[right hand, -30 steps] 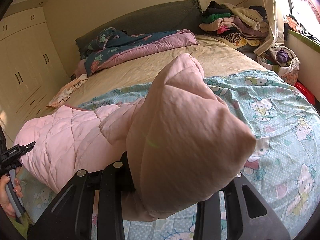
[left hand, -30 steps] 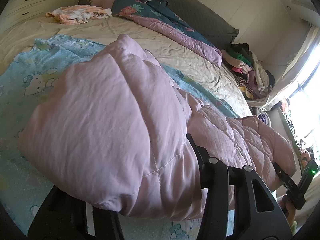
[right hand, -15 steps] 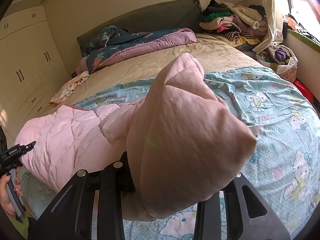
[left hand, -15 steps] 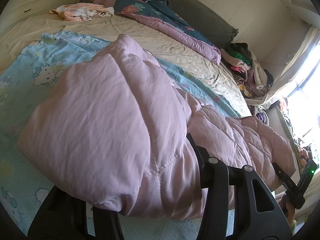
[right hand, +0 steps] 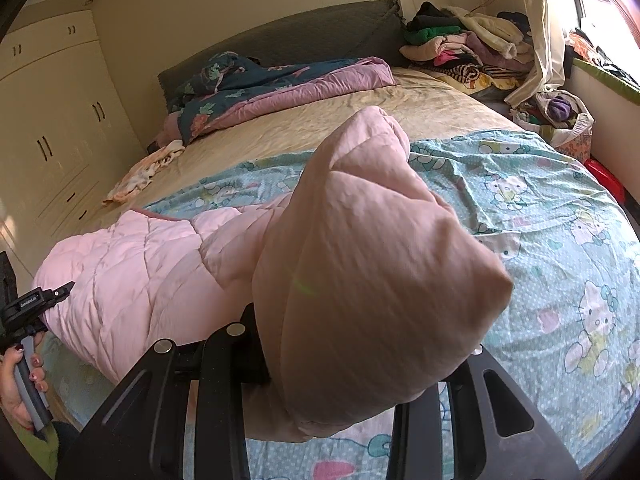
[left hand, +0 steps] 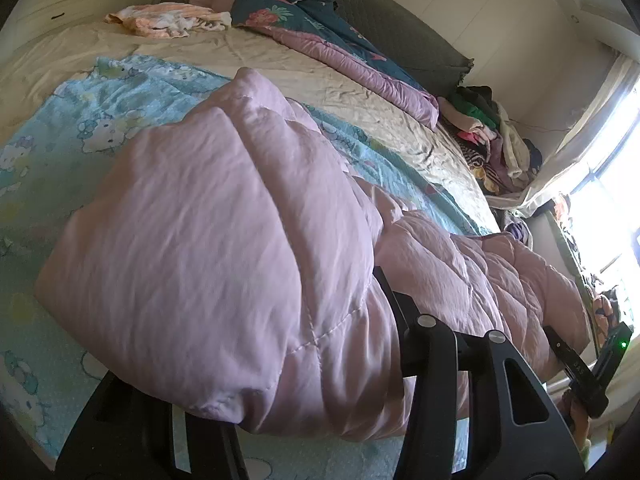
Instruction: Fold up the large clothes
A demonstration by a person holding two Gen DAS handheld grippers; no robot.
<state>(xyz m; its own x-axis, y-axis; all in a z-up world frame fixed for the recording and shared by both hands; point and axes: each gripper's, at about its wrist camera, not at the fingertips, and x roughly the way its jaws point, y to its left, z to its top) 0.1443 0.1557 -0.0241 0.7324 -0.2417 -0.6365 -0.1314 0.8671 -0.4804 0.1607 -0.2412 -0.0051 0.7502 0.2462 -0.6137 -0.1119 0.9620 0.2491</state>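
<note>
Both tongs, left [left hand: 304, 412] and right [right hand: 340, 396], grip a pink quilted coat [right hand: 136, 264] over the cartoon-print sheet [right hand: 560, 240] on a bed [right hand: 320, 120].

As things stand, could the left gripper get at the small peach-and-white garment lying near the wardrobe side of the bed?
Probably not yet. The left gripper is shut on the pink quilted coat, which bulges over its fingers, and the peach-and-white garment lies far up the bed, beyond the Hello Kitty sheet.

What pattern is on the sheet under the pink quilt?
Light blue sheet with cartoon cat print; clearest in the right wrist view.
</note>
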